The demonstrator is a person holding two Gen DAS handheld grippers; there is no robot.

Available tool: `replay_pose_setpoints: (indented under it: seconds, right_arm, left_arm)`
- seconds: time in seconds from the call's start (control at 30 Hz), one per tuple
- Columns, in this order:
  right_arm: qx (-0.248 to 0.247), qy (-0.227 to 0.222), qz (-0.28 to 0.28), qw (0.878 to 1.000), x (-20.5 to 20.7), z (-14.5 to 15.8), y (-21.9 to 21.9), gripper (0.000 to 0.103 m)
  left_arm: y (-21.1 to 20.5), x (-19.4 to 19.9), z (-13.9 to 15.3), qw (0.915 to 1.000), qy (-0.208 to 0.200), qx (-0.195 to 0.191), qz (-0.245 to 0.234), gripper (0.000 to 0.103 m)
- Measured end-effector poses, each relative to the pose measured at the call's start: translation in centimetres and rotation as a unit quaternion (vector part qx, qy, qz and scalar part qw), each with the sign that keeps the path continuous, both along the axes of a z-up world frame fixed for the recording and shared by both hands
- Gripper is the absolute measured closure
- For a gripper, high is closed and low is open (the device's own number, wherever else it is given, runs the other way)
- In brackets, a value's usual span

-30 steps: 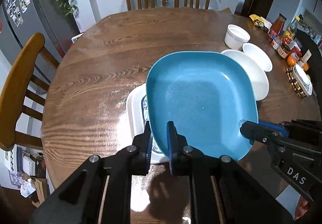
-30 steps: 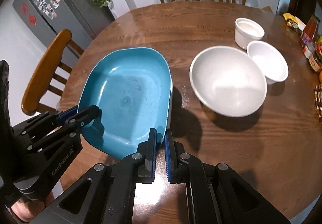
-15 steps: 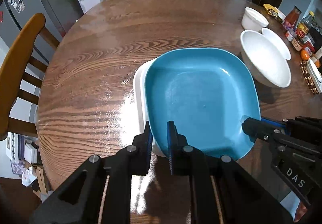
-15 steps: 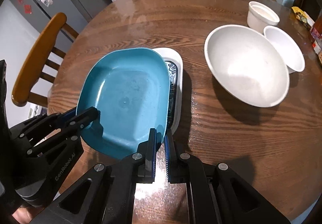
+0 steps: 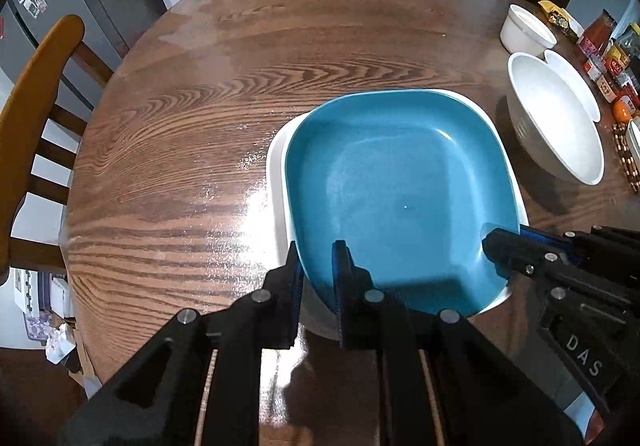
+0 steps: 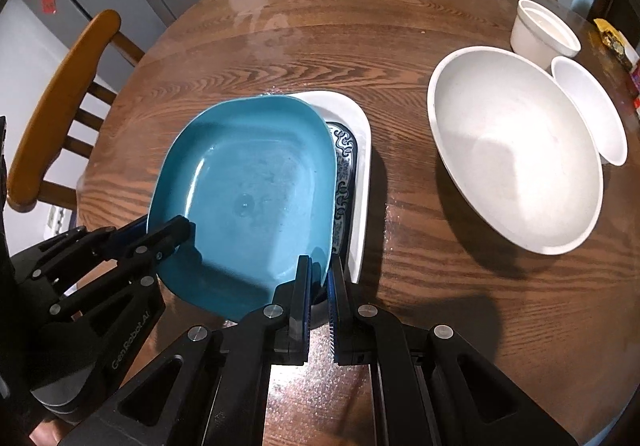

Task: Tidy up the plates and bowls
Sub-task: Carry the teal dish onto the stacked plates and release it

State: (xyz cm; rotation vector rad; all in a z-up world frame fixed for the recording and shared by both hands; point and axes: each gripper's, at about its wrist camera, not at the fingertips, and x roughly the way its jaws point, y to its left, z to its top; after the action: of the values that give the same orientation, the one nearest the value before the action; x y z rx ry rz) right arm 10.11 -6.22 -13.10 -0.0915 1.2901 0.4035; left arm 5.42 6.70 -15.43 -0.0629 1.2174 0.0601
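Two grippers, left (image 5: 316,266) and right (image 6: 319,278), each pinch the blue plate's (image 5: 396,197) near rim, holding it just over the white plate (image 6: 360,149). Release remains. Three bowls (image 6: 516,149) sit unstacked, well apart on the table (image 5: 240,85).

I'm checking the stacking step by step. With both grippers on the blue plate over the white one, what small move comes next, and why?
Probably lower it a little more, then let go. The left gripper and right gripper both pinch the blue plate, which sits over the white patterned plate with its near rim apparently raised.
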Motion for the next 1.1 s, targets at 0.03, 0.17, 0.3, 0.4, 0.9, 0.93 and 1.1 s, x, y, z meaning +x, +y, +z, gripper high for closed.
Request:
replay_pose_setpoints:
  seconds: [0.03,0.17,0.3,0.4,0.9,0.93,1.1]
  right_arm:
    - [0.001,0.001,-0.001,1.0,0.0,0.0,0.0,0.095]
    - [-0.002,0.002,-0.003,1.0,0.4,0.0,0.2,0.095]
    - [-0.006,0.002,-0.001,1.0,0.3,0.0,0.4,0.095]
    - [-0.007,0.004,-0.001,1.0,0.3,-0.1,0.5,0.095]
    - [0.003,0.0,-0.009,1.0,0.2,0.2,0.1,0.095]
    - [0.004,-0.001,-0.01,1.0,0.1,0.4,0.0,0.095]
    - [0.012,-0.007,-0.01,1.0,-0.1,0.9,-0.3,0.095]
  left_arm:
    - [0.0,0.1,-0.1,1.0,0.001,0.001,0.0,0.091]
    - [0.1,0.2,0.0,1.0,0.002,0.001,0.0,0.091]
    - [0.1,0.3,-0.2,1.0,0.003,0.001,0.0,0.091]
    - [0.2,0.4,-0.1,1.0,0.004,0.002,0.0,0.091]
    - [0.4,0.2,0.4,1.0,-0.003,0.002,0.003,0.089]
    - [0.4,0.2,0.6,1.0,-0.005,0.002,0.004,0.089]
    - [0.3,0.0,1.1,0.9999,-0.012,0.001,0.007,0.085]
